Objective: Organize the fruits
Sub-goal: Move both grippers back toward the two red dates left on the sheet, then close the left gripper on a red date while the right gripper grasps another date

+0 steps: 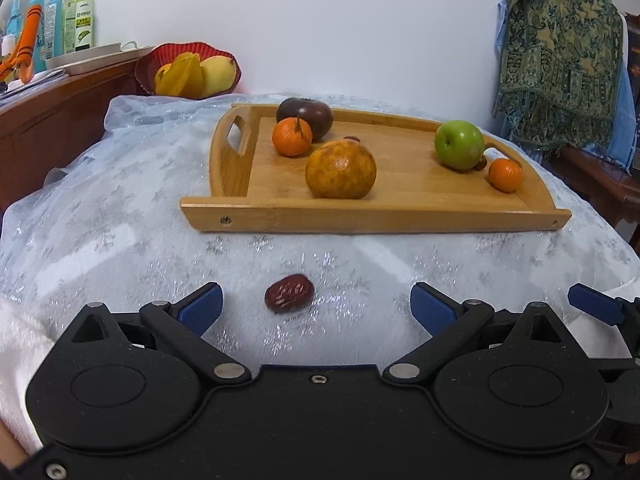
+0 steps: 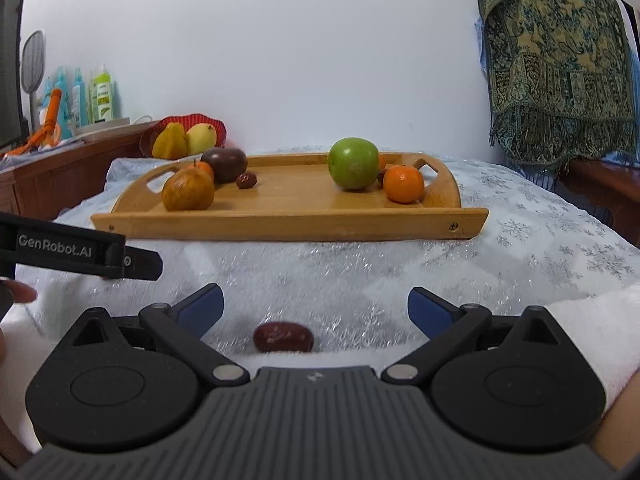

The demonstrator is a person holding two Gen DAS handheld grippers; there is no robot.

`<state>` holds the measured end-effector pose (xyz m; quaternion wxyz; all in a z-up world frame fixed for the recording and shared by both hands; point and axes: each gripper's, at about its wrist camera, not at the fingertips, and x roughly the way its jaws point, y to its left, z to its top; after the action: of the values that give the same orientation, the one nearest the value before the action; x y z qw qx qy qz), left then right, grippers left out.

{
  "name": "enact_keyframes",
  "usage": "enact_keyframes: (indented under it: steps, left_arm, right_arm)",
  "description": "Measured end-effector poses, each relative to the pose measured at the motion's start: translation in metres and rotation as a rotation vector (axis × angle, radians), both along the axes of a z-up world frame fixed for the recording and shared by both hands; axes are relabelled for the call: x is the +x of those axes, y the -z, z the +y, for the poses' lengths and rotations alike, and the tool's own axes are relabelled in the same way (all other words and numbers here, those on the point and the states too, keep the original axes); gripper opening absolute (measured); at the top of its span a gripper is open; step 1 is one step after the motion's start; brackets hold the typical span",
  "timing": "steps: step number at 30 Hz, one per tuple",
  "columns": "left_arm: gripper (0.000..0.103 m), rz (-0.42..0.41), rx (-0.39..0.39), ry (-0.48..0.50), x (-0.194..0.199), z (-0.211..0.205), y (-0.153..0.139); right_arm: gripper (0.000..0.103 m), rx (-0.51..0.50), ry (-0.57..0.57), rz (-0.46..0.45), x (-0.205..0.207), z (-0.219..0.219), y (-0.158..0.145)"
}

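A wooden tray [image 1: 400, 208] [image 2: 280, 220] on the white cloth holds a dark tomato [image 1: 306, 116], a green apple [image 1: 459, 150] [image 2: 353, 163], two tangerines [image 1: 292, 137] [image 1: 505, 175], a large mottled orange fruit [image 1: 341, 169] [image 2: 187, 190] and a small red date [image 2: 245, 180]. My left gripper [image 1: 316, 308] is open, with a loose red date [image 1: 289, 293] on the cloth between its fingers. My right gripper [image 2: 315, 307] is open, with a red date [image 2: 283, 337] lying just before it.
A red bowl [image 1: 146, 68] with yellow fruit stands behind the tray by a wooden sideboard [image 1: 60, 120] with bottles. A patterned green cloth [image 1: 560, 60] hangs at the right. The left gripper's body [image 2: 80, 252] shows at the left of the right wrist view.
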<state>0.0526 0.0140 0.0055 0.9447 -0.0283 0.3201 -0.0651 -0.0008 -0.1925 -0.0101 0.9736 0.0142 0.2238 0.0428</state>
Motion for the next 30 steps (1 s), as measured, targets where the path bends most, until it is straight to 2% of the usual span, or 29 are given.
enact_keyframes:
  steps: [16, 24, 30]
  left_arm:
    - [0.094, 0.019, -0.001, -0.019, 0.000, 0.001, 0.006]
    - [0.080, 0.009, 0.019, -0.015, -0.001, -0.004, 0.006]
    - [0.063, -0.002, 0.022, -0.033, -0.002, -0.002, 0.005]
  right_arm:
    - [0.103, -0.051, 0.004, 0.015, -0.010, 0.015, 0.009]
    - [0.103, -0.076, 0.014, 0.025, -0.007, 0.020, 0.012]
    - [0.103, -0.084, 0.021, 0.027, -0.006, 0.021, 0.013]
